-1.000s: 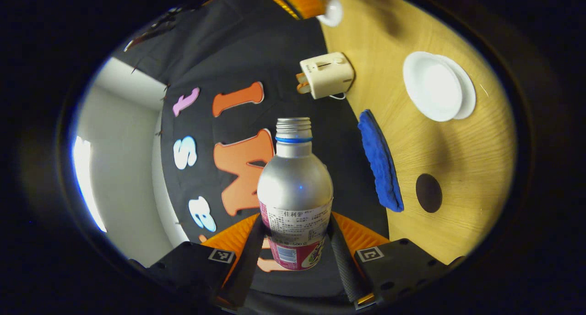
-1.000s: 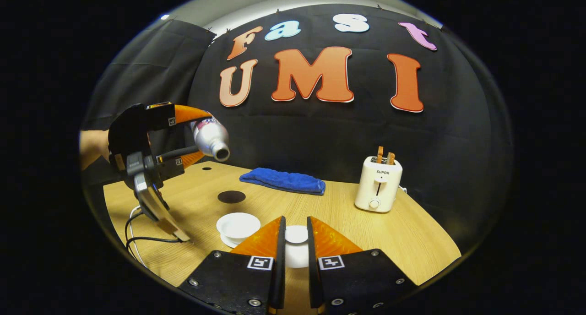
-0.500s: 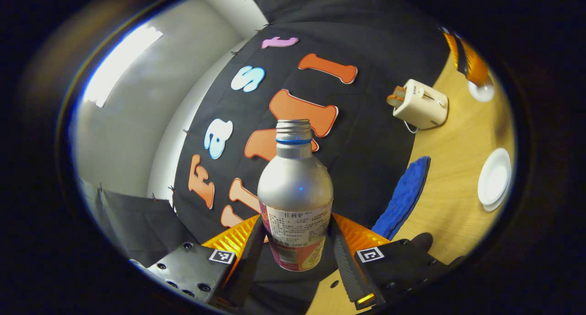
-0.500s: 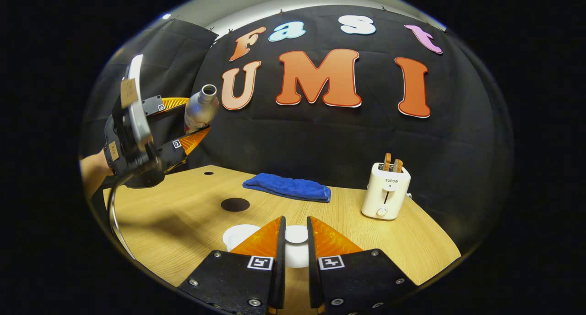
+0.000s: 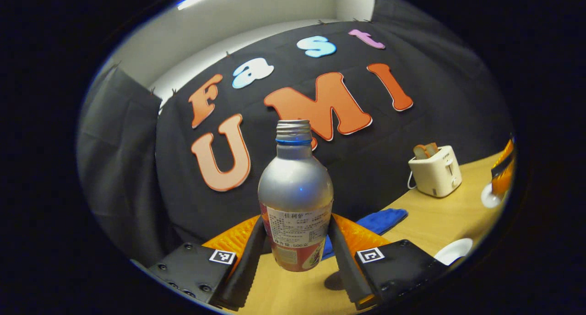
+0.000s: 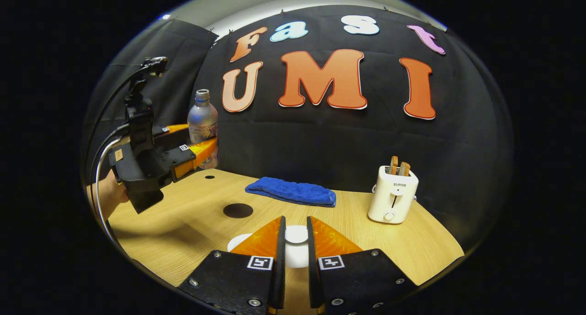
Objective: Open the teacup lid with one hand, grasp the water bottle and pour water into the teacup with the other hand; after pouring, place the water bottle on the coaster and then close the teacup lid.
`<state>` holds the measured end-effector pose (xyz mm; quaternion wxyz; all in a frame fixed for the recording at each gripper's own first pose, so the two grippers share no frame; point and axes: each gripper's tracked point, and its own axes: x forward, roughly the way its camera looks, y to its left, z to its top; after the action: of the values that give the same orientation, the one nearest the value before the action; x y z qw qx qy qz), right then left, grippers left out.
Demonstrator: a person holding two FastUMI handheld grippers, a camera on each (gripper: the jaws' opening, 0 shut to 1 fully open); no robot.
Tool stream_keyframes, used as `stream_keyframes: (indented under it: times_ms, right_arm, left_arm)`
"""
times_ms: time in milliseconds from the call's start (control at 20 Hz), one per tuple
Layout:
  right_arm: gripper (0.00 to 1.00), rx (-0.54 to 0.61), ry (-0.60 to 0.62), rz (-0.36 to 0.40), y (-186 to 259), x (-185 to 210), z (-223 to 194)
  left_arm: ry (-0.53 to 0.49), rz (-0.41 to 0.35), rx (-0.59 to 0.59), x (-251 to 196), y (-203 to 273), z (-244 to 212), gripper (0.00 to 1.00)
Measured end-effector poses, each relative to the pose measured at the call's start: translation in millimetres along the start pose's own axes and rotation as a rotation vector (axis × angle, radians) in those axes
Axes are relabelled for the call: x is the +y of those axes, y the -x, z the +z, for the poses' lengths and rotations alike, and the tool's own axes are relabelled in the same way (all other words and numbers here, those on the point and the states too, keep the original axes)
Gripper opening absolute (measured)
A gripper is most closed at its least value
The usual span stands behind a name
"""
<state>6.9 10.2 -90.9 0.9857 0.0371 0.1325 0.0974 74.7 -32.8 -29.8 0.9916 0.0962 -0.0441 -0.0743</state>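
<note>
I have the silver aluminium water bottle with the open threaded neck (image 5: 295, 193) clamped upright between the fingers of my left gripper (image 5: 295, 255), low on its labelled body, and it hangs above the far left part of the light wooden table (image 6: 192, 223). In the right gripper view the same bottle (image 6: 203, 122) stands high over the small round dark coaster (image 6: 237, 210), which lies left of centre, near the folded blue cloth (image 6: 291, 192). My right gripper (image 6: 295, 241) is closed on the knob of the white teacup lid (image 6: 296, 235), held just above the table, with the white teacup on its saucer (image 6: 239, 241) just to its left and partly behind the finger.

The risks as I judge them: the grip sits low on a tall bottle, so a quick descent could let it swing and land on the coaster's edge, then topple with its neck uncapped and spill. The coaster is partly hidden under my own left fingers, so I could miss it. The lid is pinched only by its small knob and could slip while I attend to the bottle.

Against a second ago, the bottle has turned from lying tipped, mouth toward the cup, back to upright, and it has moved away left. The lid grip looks unchanged.

A cream two-slot toaster (image 6: 393, 194) stands far right.
</note>
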Motion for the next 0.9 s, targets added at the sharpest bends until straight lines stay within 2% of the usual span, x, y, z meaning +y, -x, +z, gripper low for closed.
stream_keyframes:
  times_ms: [200,250,300,500,650,900]
  right_arm:
    - [0.22,-0.005,0.009,0.004,-10,2,1]
    - [0.22,0.003,0.01,0.007,-13,2,-2]
    - [0.22,0.012,0.005,0.007,-15,2,-4]
    - [0.22,0.038,0.017,0.004,-23,1,-11]
    - [0.22,0.061,0.015,0.011,-26,2,-16]
    - [0.22,0.059,0.012,0.027,-31,9,-18]
  left_arm:
    - [0.175,0.002,0.072,-1,-10,-29,0.81]
    - [0.216,-0.007,0.1,-4,-13,-37,0.77]
    - [0.256,-0.013,0.127,-6,-18,-49,0.81]
    - [0.371,-0.039,0.221,-16,-31,-83,0.81]
    - [0.41,-0.055,0.279,-21,-41,-108,0.81]
    - [0.403,-0.077,0.335,-34,-55,-136,0.81]
